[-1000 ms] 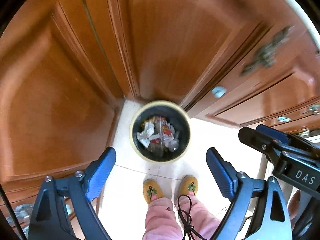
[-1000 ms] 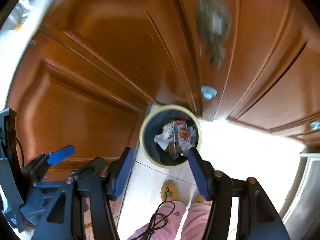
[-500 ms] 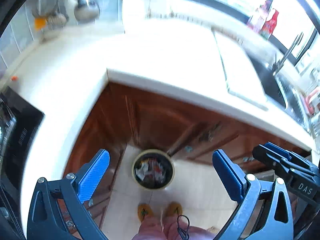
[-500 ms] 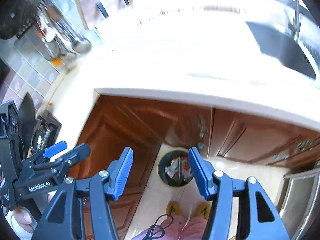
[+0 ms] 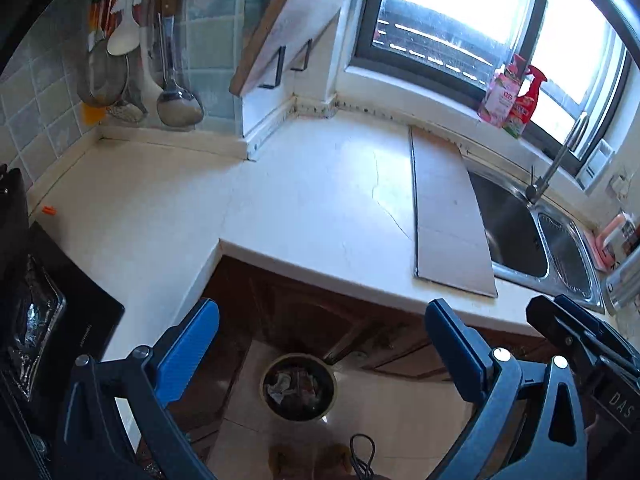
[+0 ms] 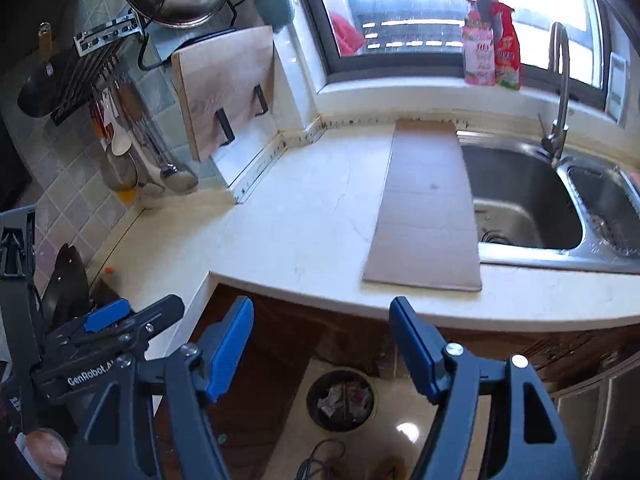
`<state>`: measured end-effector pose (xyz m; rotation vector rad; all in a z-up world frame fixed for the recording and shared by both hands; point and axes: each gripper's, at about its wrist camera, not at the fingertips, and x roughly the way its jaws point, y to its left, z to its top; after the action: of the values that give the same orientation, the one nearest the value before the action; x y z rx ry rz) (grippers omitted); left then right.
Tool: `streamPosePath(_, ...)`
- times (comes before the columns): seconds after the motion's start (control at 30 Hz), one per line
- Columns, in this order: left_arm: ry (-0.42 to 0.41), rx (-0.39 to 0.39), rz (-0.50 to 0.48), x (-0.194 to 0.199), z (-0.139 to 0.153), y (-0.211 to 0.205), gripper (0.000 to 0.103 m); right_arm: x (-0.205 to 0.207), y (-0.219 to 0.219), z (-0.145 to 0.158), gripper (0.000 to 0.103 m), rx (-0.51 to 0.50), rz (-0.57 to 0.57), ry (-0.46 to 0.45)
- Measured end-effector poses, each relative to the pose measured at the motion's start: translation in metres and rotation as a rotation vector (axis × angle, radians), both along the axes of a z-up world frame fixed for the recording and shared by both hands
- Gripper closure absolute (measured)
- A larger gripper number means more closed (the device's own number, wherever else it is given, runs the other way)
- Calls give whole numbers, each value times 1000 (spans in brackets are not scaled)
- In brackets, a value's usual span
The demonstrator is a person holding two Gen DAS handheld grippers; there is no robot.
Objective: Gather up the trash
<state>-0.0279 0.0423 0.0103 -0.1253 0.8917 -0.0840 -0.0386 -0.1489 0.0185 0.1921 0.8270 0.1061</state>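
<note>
Both tools risen; bin [image 5: 298, 388] holds crumpled, perhaps paper, trash [image 6: 340, 396]

both tools tilt downward, left tool [image 5: 322, 342] spread wide and empty, right tool [image 6: 321, 340] just opening, empty.

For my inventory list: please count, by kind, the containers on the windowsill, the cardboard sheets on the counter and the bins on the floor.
Containers: 2 (pink, red)
Cardboard: 1
Bin: 1
Total: 4
</note>
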Motion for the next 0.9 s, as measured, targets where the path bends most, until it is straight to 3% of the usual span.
streamPosePath(0.3, -67, 82, 46, 3, 20, -1, 1, 5, 7, 16, 31, -43, -15, -47)
streamPosePath(0.9, -213, 128, 7, -5, 48, -21, 1, 14, 1, 24, 31, -65, -71, -58)
